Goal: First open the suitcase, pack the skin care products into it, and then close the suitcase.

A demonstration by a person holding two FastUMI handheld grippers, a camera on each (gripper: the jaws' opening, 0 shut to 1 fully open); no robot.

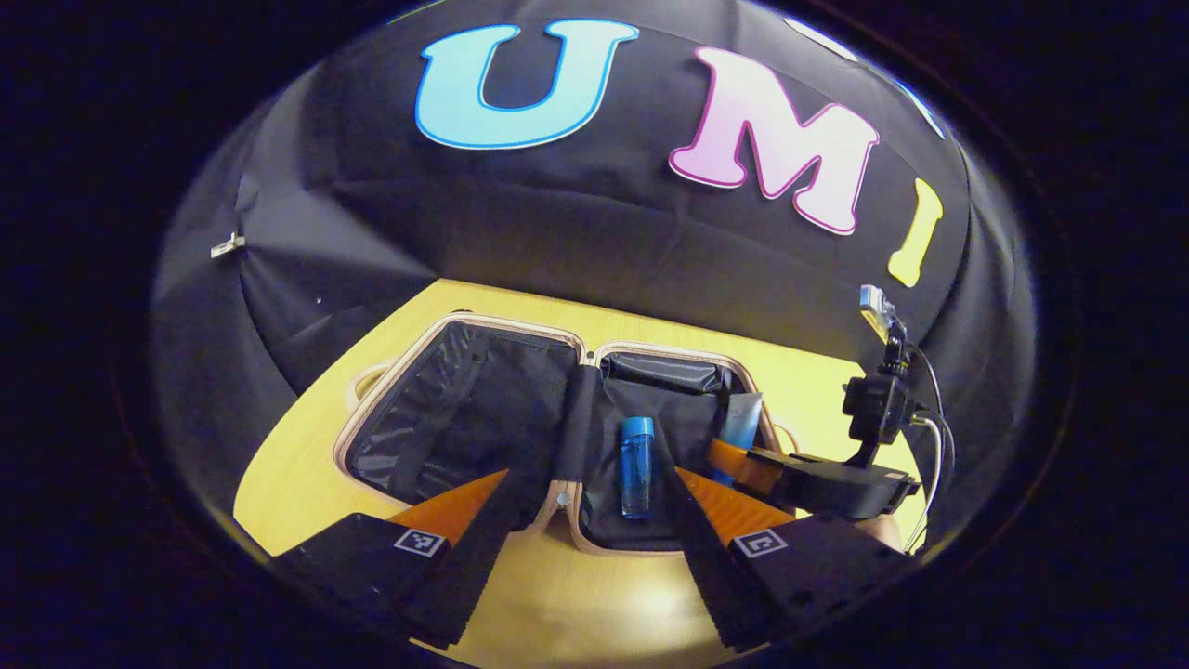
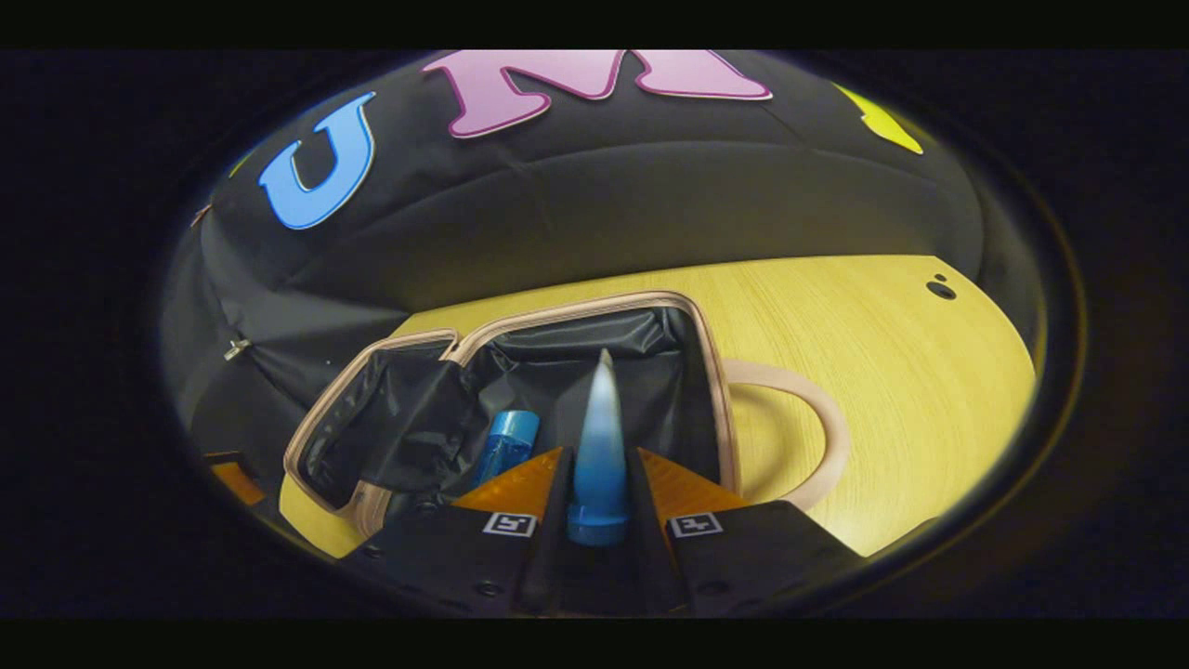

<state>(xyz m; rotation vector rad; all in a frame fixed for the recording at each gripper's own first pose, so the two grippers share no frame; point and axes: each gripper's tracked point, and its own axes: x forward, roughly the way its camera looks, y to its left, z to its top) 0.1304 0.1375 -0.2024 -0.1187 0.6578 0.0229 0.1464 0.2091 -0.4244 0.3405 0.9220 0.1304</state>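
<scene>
Left gripper view looks over the wooden worktop point(image 1: 576, 604) at the suitcase point(image 1: 446, 409), which lies open and flat, its two black-lined halves side by side with a pale rim around each. A blue bottle point(image 1: 636, 465) lies in the half on the right of this view, near the hinge strip. The left claw point(image 1: 594, 511) hangs above the near edge of the case with its fingers spread wide and nothing between them. At the right of this view the right claw reaches low into the same half, a tube point(image 1: 743, 418) showing past its fingers.

Right gripper view shows the right claw point(image 2: 599, 492) closed on the tube point(image 2: 599, 446), both fingers pressing its sides near the cap end, the flat tail pointing away over the lining. The blue bottle point(image 2: 509, 444) lies just beside it in the same half of the suitcase point(image 2: 706, 372). A pale loop handle point(image 2: 817, 418) lies flat on the worktop point(image 2: 882, 353) beside the case.
</scene>
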